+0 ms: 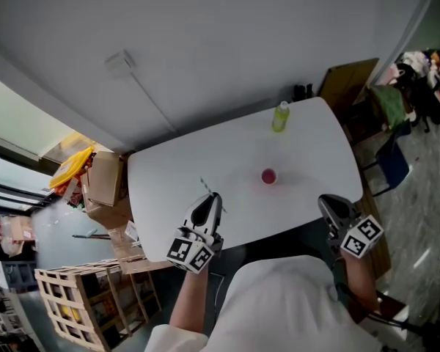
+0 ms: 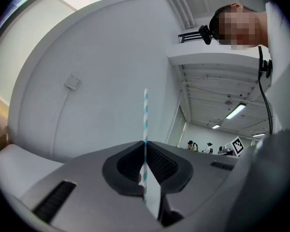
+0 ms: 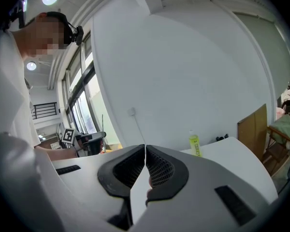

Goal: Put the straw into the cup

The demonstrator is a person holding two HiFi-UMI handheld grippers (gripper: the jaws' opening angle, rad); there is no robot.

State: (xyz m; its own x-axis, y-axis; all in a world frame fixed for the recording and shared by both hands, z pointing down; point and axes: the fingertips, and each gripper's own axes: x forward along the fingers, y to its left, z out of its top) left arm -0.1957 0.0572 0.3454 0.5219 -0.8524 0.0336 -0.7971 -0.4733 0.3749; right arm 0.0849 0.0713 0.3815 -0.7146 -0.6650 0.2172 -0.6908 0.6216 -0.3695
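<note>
Left claw (image 1: 210, 198) pinches straw (image 2: 145, 115); cup (image 1: 268, 175) apart.

Apparently open table (image 1: 315, 152) around cup (image 1: 268, 175)

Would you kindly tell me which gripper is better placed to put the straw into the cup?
Left: the left gripper is shut on the straw, and the cup stands on the table ahead of it. The right gripper is shut and empty.
</note>
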